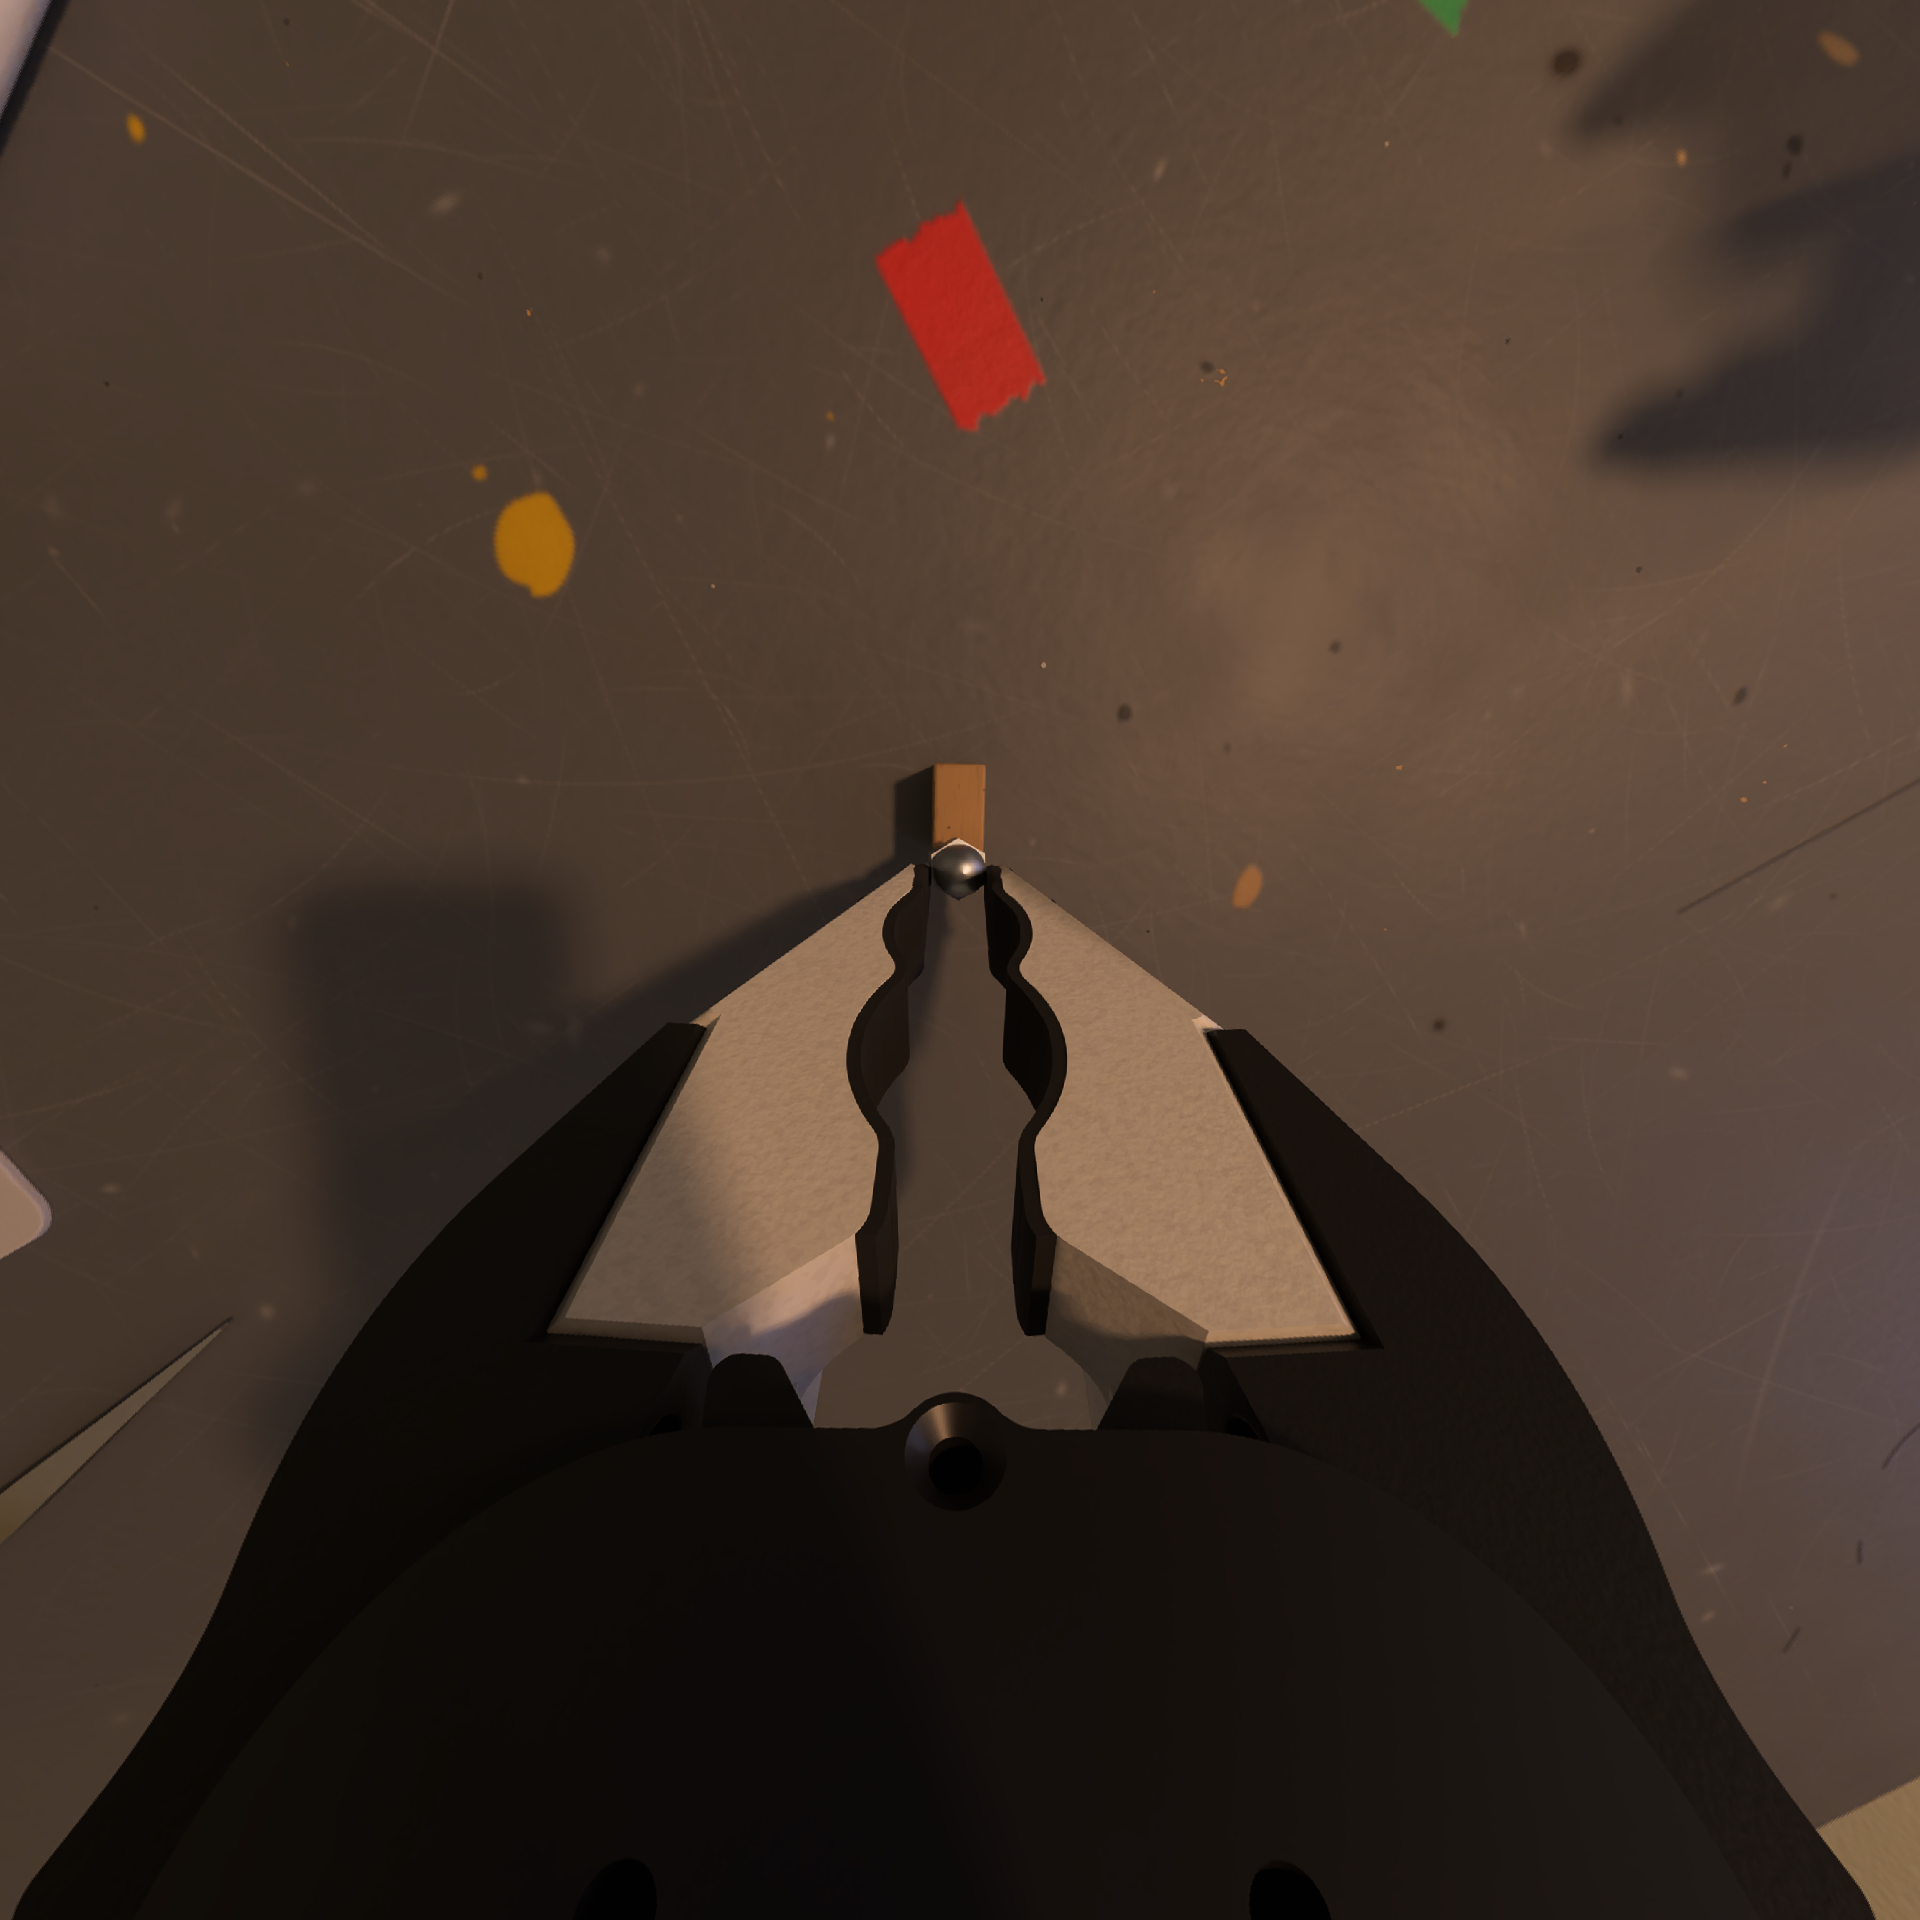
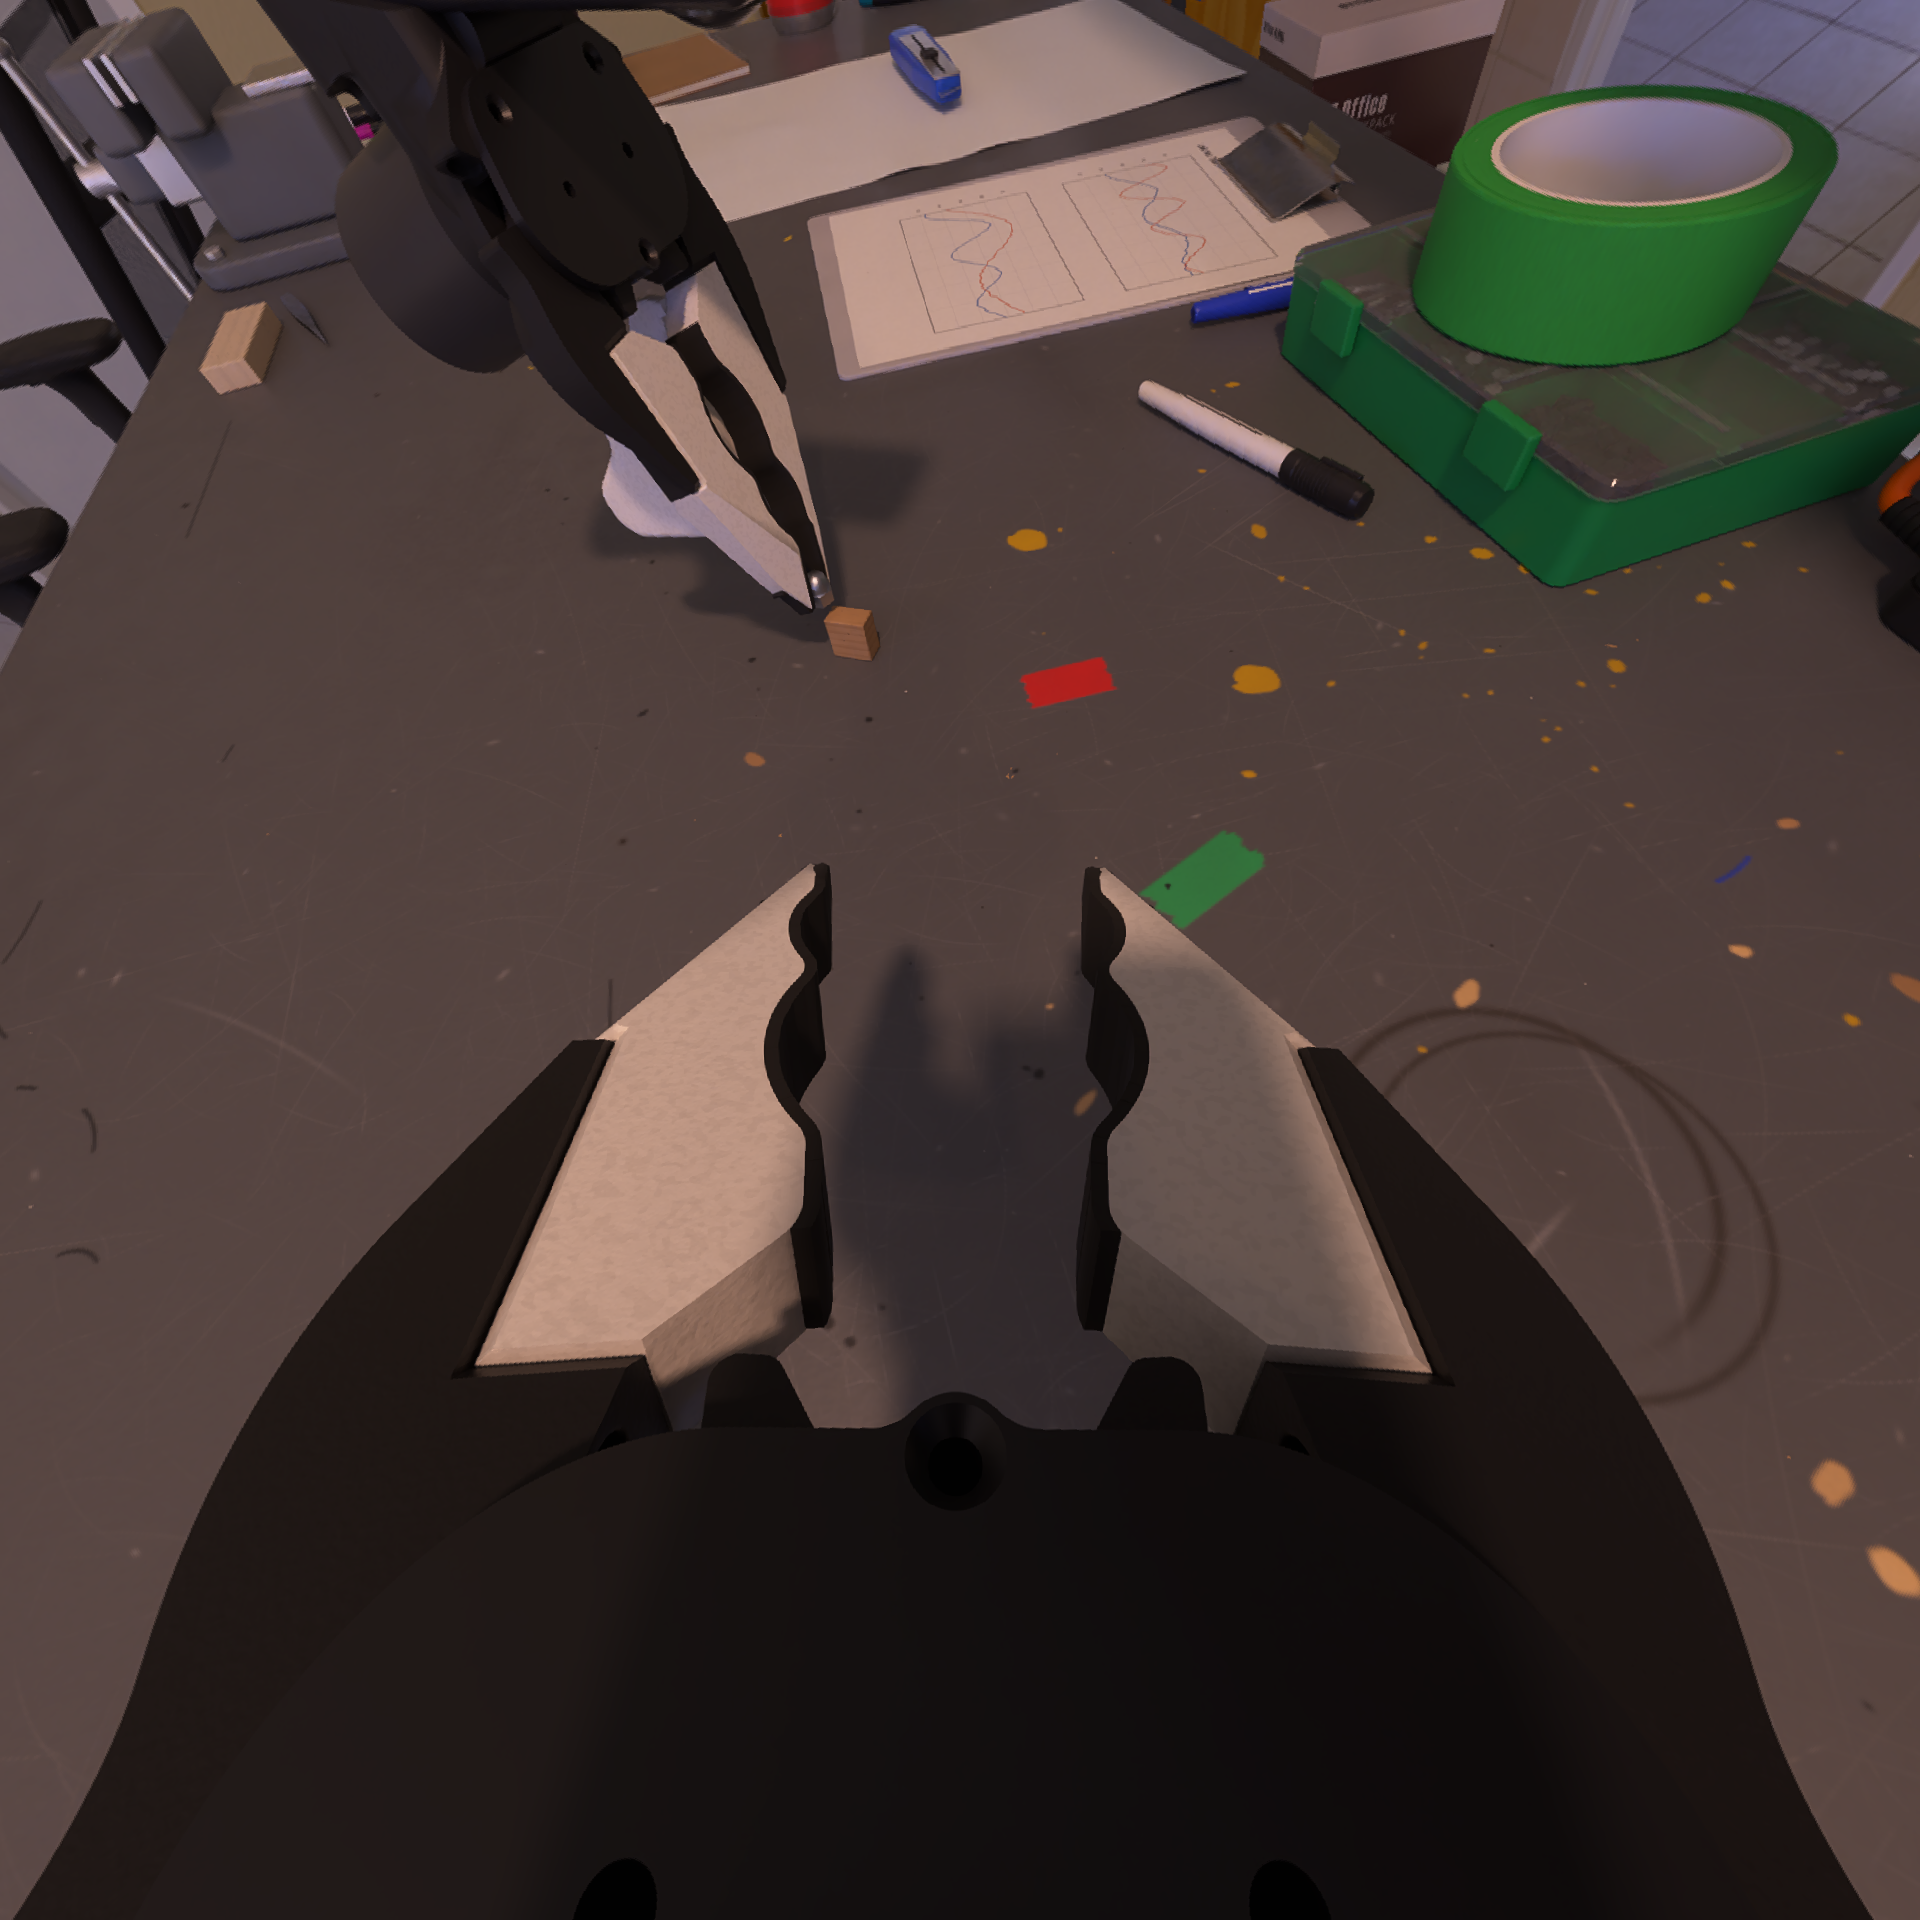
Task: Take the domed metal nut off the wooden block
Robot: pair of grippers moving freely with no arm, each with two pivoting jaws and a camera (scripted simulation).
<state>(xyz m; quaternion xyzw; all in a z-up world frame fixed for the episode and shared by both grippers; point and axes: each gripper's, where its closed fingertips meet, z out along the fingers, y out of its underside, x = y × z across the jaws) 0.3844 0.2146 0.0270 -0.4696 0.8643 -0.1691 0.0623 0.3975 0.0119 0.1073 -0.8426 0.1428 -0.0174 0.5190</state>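
Note:
A small domed metal nut [image 1: 956,869] sits pinched between the tips of my left gripper [image 1: 954,878], which is shut on it. The small wooden block [image 1: 958,806] stands on the grey table just beyond the nut. In the right wrist view the left gripper [image 2: 814,592] points down with the nut [image 2: 817,584] at its tips, just above and left of the block [image 2: 852,633], with a small gap between them. My right gripper [image 2: 956,883] is open and empty, low over the table nearer the front.
A red tape patch [image 2: 1067,682] and a green tape patch [image 2: 1205,878] lie on the table [image 2: 416,831]. A marker [image 2: 1252,447], clipboard [image 2: 1060,249], green case [image 2: 1600,447] with a green tape roll [image 2: 1621,229], and a larger wooden block [image 2: 241,346] stand farther back.

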